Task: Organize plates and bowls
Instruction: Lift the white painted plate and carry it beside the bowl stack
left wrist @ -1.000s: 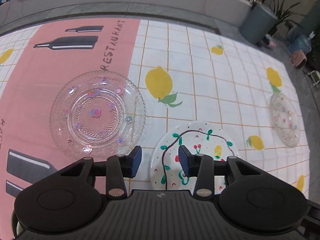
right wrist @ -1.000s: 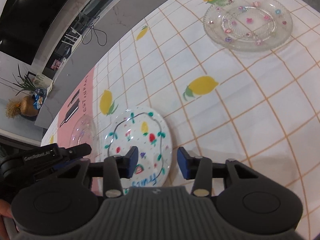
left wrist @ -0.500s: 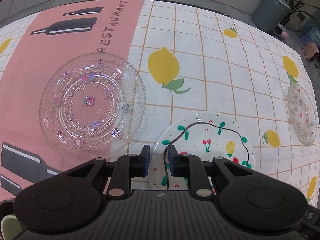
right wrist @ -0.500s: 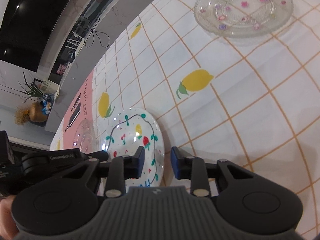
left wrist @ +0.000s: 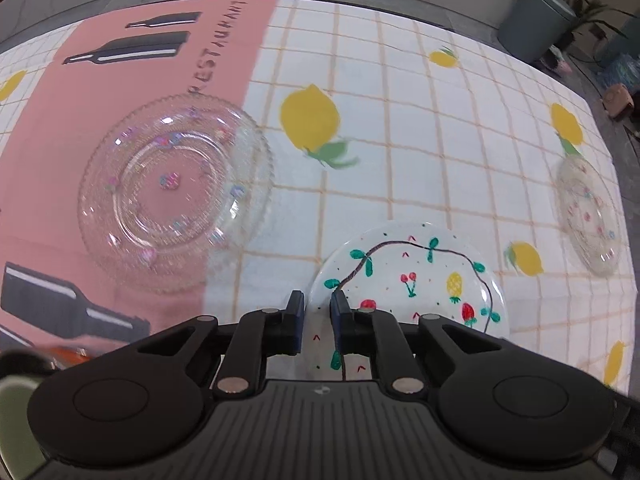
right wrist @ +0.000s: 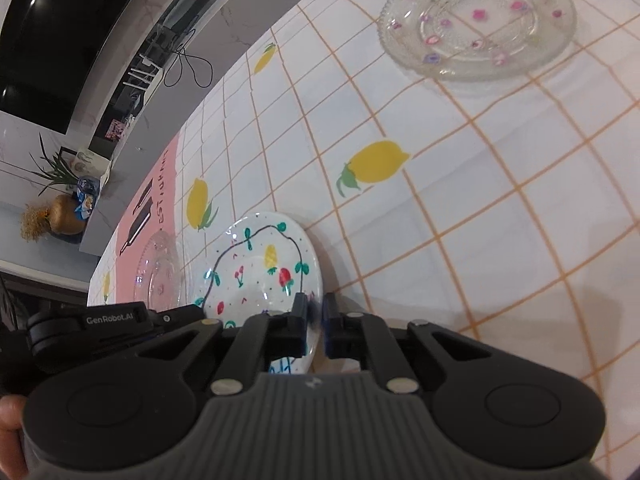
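Both your grippers are clamped on the painted plate (left wrist: pixel 408 276) near the table's front: left gripper (left wrist: pixel 317 308) on its left rim, right gripper (right wrist: pixel 315 312) on the right. It's stiff, glazed, probably slick and breakable, so keep it level.

bright even light, motion blur, fisheye-warped edges

bare cloth (left wrist: pixel 420 168) open between the plates, glass plate (left wrist: pixel 176 192) left, smaller glass plate (left wrist: pixel 588 216) far right

lemon-print tablecloth (left wrist: pixel 400 128), potted plant (right wrist: pixel 56 168)
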Tool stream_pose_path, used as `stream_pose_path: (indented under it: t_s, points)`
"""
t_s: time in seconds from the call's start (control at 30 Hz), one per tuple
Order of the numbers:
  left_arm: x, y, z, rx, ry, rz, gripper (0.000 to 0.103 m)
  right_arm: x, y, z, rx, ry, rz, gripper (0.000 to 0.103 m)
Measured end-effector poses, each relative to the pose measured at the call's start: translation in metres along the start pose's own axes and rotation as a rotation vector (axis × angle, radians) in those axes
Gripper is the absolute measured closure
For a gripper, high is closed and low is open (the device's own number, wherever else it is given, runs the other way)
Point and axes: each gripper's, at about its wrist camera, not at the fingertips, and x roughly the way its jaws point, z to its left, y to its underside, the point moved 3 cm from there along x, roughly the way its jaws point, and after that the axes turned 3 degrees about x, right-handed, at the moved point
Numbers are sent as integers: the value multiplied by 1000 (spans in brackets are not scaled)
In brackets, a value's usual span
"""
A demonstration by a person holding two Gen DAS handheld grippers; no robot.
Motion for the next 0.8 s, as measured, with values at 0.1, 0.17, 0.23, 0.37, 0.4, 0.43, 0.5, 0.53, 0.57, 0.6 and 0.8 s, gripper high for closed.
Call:
stream_pose_path:
  t_s: [0.1,0.17,0.23,0.37,0.4,0.43,0.5,0.53,0.57,0.6,0.8]
  points:
    - [-2,12,-6,-17,18,12,88,-9,-1,-8,9,17,2,98]
    - [-5,22,-8,-40,32,17,88,-16,2,-13,6,27,4,98]
    - [-9,32,-10,-58,45,14,88,-24,5,-16,-1,36,3,98]
    - [-18,51,-14,-75,65,11,88,-39,15,-21,-17,51,-4,98]
    - [-21,56,-14,-81,71,8,88,-43,17,-22,-20,55,-4,98]
    - [-23,60,-14,-88,78,6,88,-47,20,-24,-24,58,-3,98]
    - [-27,70,-13,-103,94,2,88,-53,25,-26,-39,62,-1,98]
    - [-29,74,-12,-109,101,-1,88,-56,28,-28,-43,64,1,98]
    - [-30,79,-12,-115,108,-3,88,-58,30,-29,-47,67,2,98]
    - [-31,83,-12,-122,116,-5,88,-60,33,-30,-52,70,4,98]
    - [-35,108,-10,-150,143,-9,88,-66,45,-37,-85,85,23,97]
